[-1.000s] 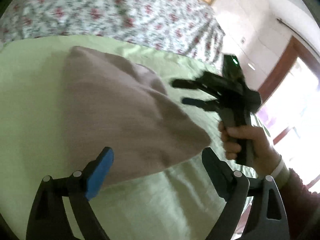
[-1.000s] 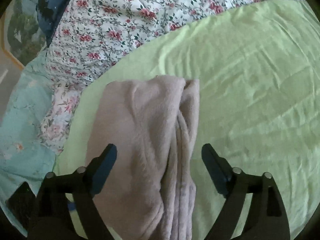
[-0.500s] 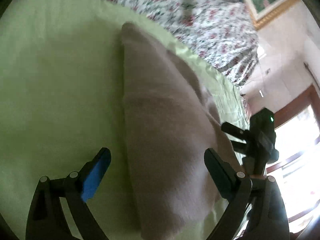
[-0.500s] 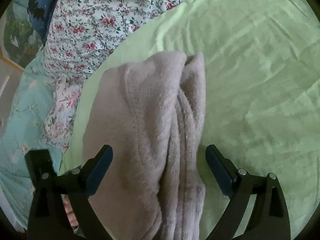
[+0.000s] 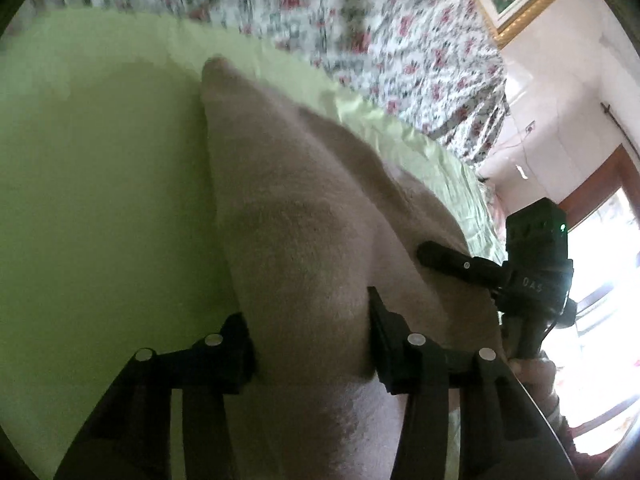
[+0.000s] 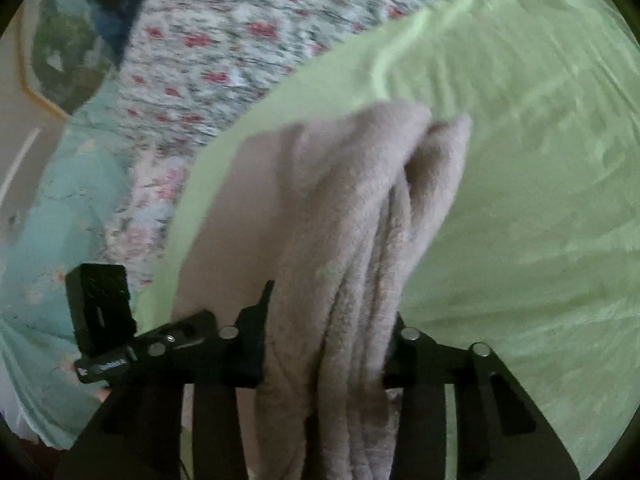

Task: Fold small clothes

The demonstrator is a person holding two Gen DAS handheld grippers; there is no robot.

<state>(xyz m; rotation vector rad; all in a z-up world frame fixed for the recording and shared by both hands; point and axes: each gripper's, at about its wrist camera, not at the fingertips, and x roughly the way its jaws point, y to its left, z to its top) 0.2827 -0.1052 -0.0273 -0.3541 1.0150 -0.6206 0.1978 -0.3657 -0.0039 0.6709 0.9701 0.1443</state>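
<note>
A green sheet [image 6: 520,200] covers the bed, and right at the near edge both grippers have just swung in from wide open. The left gripper [image 5: 310,340] is closing on the near end of the folded pinkish fleece garment [image 5: 320,240], cloth pinched between its jaws; the right gripper [image 6: 326,344] is closing on the stacked edges. That reads as a grip for the next fold. Open sheet lies beyond, flowered bedding [image 6: 248,40] farther back, so room looks ample.
</note>
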